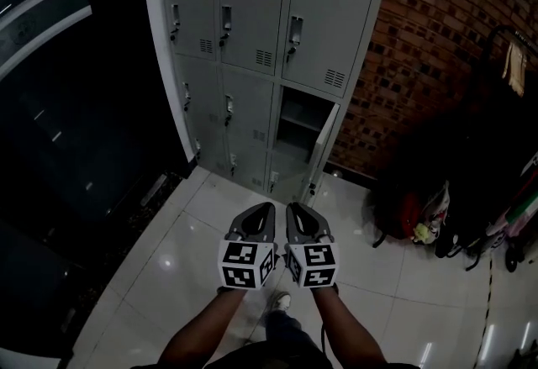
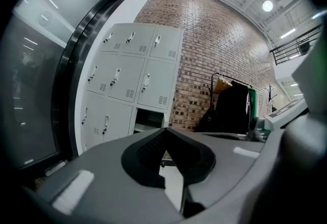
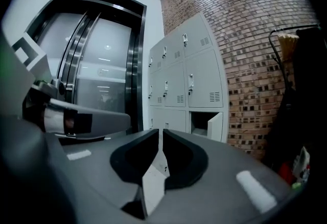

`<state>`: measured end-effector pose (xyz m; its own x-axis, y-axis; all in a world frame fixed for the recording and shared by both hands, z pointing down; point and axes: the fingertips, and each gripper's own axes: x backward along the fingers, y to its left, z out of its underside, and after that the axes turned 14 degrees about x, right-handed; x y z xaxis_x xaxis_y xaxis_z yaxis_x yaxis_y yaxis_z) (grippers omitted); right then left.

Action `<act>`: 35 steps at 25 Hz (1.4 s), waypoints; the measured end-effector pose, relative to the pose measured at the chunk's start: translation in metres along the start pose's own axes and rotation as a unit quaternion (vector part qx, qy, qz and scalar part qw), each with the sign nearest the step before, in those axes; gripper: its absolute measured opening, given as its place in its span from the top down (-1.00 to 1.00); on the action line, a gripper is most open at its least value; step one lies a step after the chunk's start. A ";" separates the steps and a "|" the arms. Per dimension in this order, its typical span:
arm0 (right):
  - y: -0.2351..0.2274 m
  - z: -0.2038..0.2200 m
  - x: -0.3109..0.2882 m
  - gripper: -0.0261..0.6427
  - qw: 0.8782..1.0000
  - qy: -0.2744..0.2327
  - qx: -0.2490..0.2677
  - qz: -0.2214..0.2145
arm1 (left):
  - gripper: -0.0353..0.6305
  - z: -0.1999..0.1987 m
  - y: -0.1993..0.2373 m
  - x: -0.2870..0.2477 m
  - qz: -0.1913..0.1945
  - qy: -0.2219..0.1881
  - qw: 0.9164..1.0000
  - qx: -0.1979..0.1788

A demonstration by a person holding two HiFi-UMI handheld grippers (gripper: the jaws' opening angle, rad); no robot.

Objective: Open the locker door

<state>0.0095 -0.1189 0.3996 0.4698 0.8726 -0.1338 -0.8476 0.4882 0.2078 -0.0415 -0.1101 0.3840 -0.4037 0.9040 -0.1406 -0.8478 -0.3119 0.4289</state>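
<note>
A bank of grey metal lockers (image 1: pixel 252 48) stands ahead against the wall. One lower right compartment (image 1: pixel 298 119) is open, its door (image 1: pixel 326 140) swung out to the right; the other doors are closed. That compartment also appears in the left gripper view (image 2: pixel 148 118) and the right gripper view (image 3: pixel 204 122). Side by side above the floor, well short of the lockers, are my left gripper (image 1: pixel 262 209) and right gripper (image 1: pixel 294 209). Each has its jaws together with nothing between them.
A brick wall (image 1: pixel 437 39) runs to the right of the lockers. A clothes rack with dark garments and bags (image 1: pixel 471 208) stands at the right. Dark glass doors (image 1: pixel 67 107) fill the left. The floor is glossy white tile (image 1: pixel 168 258).
</note>
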 end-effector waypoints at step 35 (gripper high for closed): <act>0.051 -0.034 0.156 0.92 0.999 -0.041 0.017 0.024 | 0.88 0.034 -0.080 0.119 0.037 -0.011 0.999 -0.018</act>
